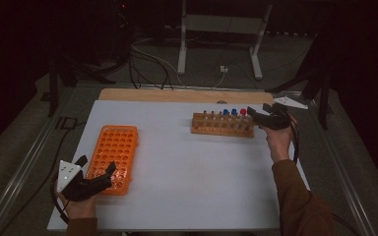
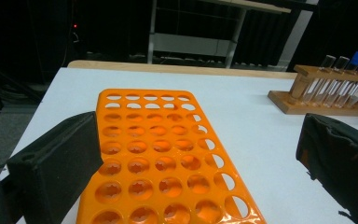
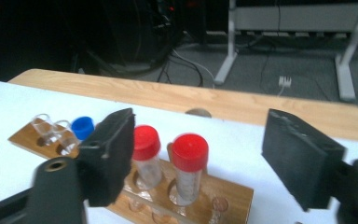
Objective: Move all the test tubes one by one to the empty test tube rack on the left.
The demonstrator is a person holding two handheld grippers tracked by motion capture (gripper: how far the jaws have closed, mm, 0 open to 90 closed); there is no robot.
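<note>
Your right claw (image 3: pixel 196 163) is hanging released around two red-capped tubes (image 3: pixel 189 168), one half hidden behind a jaw; left claw (image 2: pixel 200 172) gaping over the orange rack (image 2: pixel 163 158)

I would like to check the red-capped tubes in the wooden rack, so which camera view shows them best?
The right gripper view: both red-capped tubes stand close and sharp in the wooden rack, between the right gripper and its open fingers. The high view shows a small red cap at the rack's right end. The left gripper view shows clear and blue-capped tubes at its edge.
</note>
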